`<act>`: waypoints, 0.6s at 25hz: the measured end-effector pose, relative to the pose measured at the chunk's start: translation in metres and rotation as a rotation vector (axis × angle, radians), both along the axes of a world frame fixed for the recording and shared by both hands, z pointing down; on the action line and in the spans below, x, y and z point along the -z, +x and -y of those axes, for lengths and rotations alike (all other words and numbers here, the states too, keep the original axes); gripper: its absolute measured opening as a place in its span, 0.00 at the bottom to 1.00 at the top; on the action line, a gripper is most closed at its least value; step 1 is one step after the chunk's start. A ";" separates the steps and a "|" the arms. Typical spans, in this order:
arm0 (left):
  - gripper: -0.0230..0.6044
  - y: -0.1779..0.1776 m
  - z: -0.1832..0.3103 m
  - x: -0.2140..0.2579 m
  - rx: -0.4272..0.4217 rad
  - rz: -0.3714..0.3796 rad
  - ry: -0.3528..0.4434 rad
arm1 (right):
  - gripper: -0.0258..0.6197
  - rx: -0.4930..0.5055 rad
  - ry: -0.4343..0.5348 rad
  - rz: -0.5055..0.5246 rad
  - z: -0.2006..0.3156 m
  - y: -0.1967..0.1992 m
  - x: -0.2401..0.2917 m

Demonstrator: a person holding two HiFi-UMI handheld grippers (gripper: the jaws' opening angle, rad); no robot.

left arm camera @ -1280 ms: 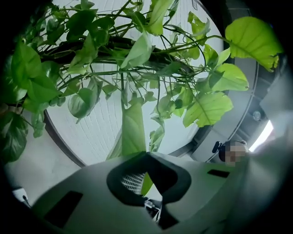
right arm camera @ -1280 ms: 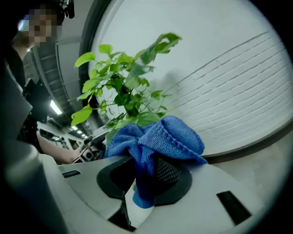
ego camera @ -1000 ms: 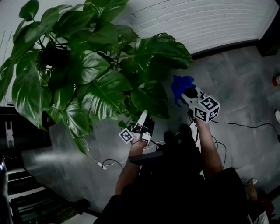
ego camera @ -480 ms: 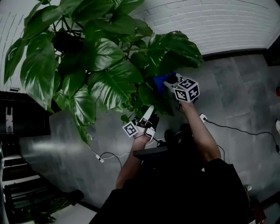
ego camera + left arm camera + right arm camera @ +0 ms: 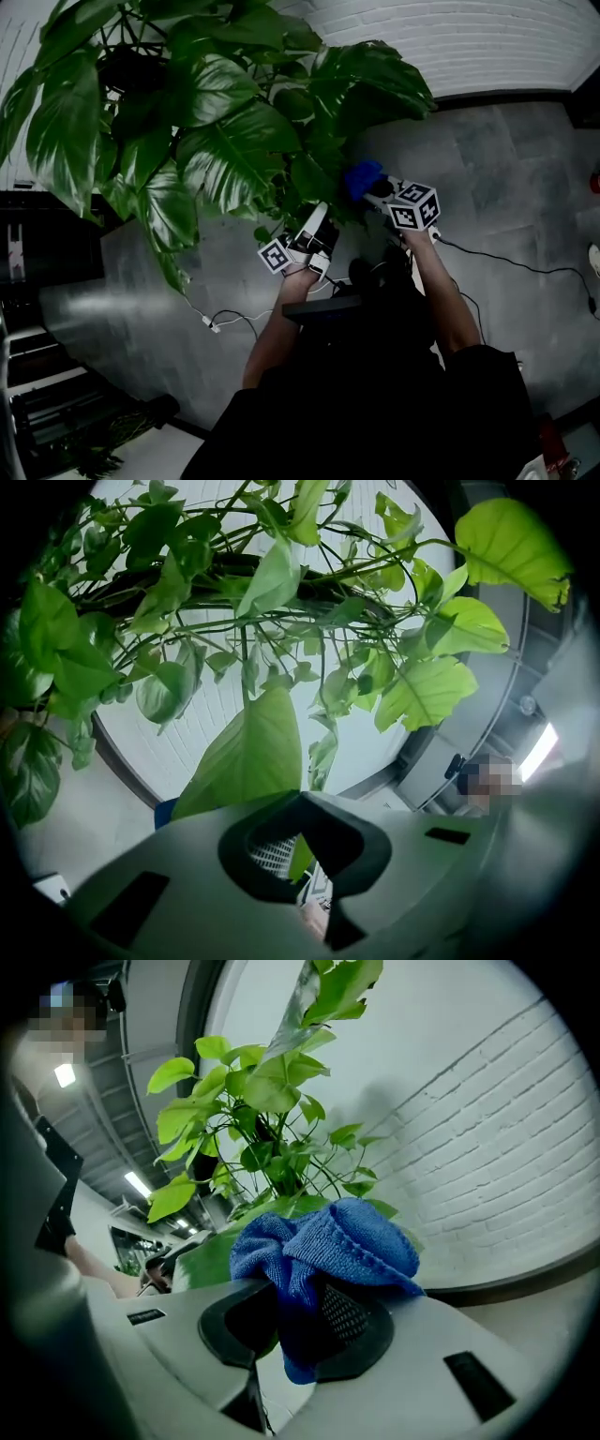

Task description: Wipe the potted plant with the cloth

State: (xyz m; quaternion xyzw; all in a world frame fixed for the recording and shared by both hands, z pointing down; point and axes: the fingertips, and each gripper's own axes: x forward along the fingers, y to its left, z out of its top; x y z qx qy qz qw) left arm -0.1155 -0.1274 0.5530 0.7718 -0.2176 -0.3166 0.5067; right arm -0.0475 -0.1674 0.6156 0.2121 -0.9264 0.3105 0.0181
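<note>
Left tongs closed on a leaf low on the potted plant, the green blade pinched between the pads and fanning up past them, tongs angled slightly upward. Right tongs clamped on the blue cloth, which is bunched into a wad spilling over the jaw tips. The cloth sits at the lower right edge of the foliage, just beside the left tongs; a leaf lies right behind it in the right gripper view, contact unclear. The plant stands on a grey tiled floor against a white brick wall, with a cable trailing on the floor below the left arm
</note>
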 end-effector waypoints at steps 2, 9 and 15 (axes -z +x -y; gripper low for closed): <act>0.08 0.001 0.002 -0.001 0.001 0.006 -0.001 | 0.20 0.016 -0.005 -0.005 -0.015 0.004 -0.004; 0.08 0.009 0.011 -0.004 0.008 0.078 -0.011 | 0.20 0.025 -0.014 -0.087 -0.054 0.033 -0.016; 0.09 0.009 0.018 -0.009 0.038 0.204 -0.040 | 0.20 -0.107 -0.018 -0.092 -0.056 0.081 -0.002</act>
